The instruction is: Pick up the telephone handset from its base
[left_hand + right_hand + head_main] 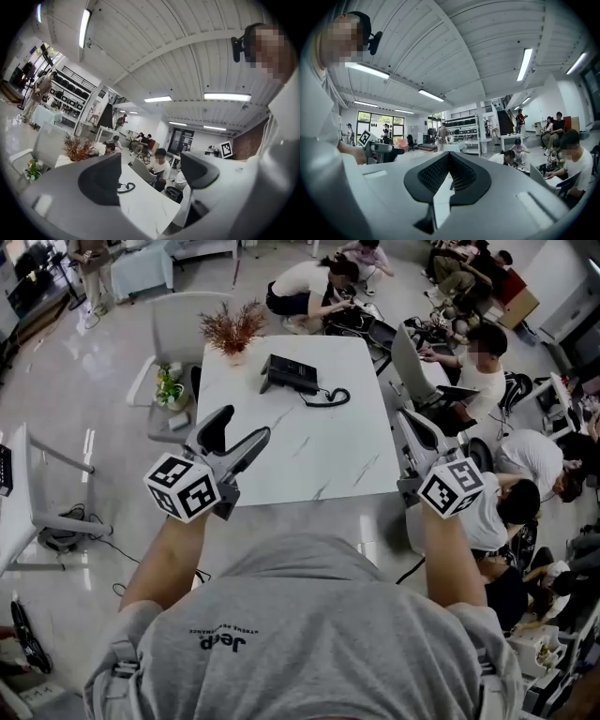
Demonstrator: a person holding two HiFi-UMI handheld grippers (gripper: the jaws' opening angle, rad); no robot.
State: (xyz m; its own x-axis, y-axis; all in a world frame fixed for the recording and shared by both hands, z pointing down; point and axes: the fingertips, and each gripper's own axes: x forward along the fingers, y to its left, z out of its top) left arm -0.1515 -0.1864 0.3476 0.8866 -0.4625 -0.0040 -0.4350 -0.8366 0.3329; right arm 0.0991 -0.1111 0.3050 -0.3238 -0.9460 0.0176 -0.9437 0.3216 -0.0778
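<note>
The black telephone (289,374) stands at the far side of the white marble table (319,460), its handset lying on the base and its coiled cord (328,397) trailing to the right. My left gripper (244,425) hovers over the table's near left part, well short of the phone, jaws spread wide with nothing between them. In the left gripper view (150,173) only the cord (125,187) shows past the left pad. My right gripper (419,430) hangs at the table's right edge; in its own view (449,161) the ribbed pads meet, holding nothing.
A vase of dried reddish twigs (232,329) stands at the table's far left corner. Behind it is a white chair (178,329), and a small green plant (169,388) sits on a side stand. Several people (478,371) sit close along the right side.
</note>
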